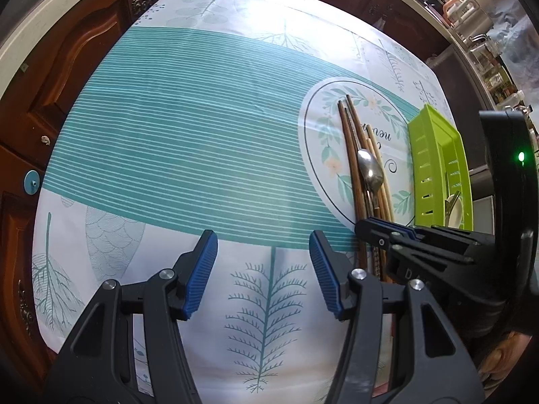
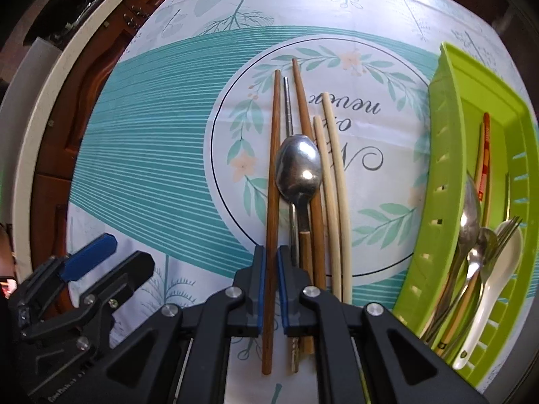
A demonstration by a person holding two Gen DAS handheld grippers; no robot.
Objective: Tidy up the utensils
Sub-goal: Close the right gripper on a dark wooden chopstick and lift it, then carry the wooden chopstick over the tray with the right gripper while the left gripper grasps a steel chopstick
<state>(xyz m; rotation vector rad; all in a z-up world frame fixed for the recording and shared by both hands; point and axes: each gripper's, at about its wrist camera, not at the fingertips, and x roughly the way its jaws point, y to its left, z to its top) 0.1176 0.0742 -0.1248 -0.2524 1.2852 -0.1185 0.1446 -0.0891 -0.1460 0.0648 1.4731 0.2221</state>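
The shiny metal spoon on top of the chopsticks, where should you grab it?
Grip the metal spoon by its narrow handle just below the bowl, coming straight down from above with the pads either side. The bowl is wide and rounded; the handle is slim but wedged between chopsticks, so it may be tight.

Home kitchen: wooden cabinets (image 1: 84, 50), cluttered counter (image 1: 478, 33).

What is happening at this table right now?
A person is sorting utensils with two handheld grippers. The right gripper is closed on a dark wooden chopstick lying among chopsticks and a metal spoon on the tablecloth. The left gripper hangs open, holding nothing. The green tray already holds cutlery.
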